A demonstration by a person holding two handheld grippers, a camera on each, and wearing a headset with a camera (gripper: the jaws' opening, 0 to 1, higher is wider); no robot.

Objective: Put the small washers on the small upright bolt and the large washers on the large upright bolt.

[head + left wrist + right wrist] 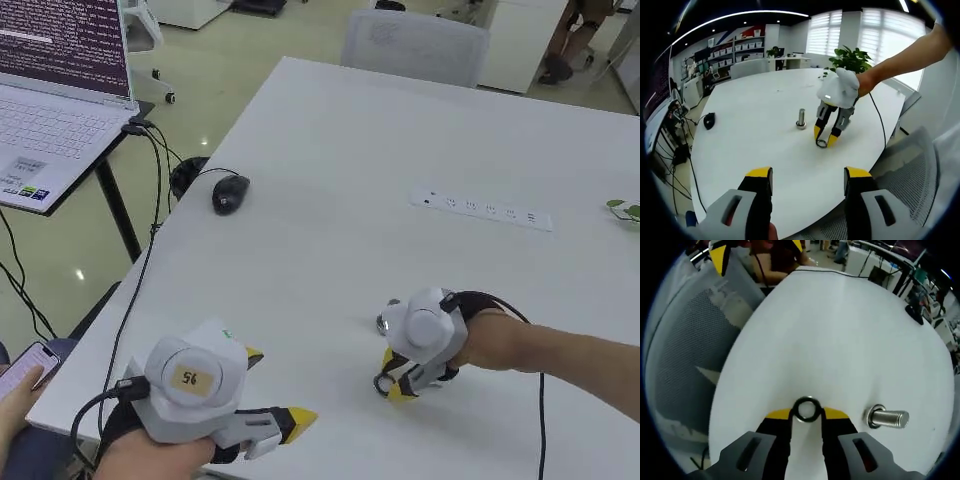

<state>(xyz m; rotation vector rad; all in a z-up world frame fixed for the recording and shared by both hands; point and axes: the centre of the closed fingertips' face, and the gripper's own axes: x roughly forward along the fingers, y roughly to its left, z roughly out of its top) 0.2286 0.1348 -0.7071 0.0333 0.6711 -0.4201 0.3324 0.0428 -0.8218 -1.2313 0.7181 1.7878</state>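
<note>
My right gripper [395, 388] points down at the white table [330, 150], shut on a metal washer [806, 409] pinched between its yellow tips; from the left gripper view the washer [821, 143] rests at the table surface. A steel bolt [887, 418] stands upright just beside it, and shows as bolt [801, 119] and bolt [384, 322] too. My left gripper [276, 385] hovers at the table's near edge, jaws wide apart with nothing between them [808, 175].
A black mouse [230, 193] and a white power strip [480, 210] lie farther back on the table. A laptop [50, 120] sits on a stand at the left. A grey mesh chair [685, 340] stands by the near edge.
</note>
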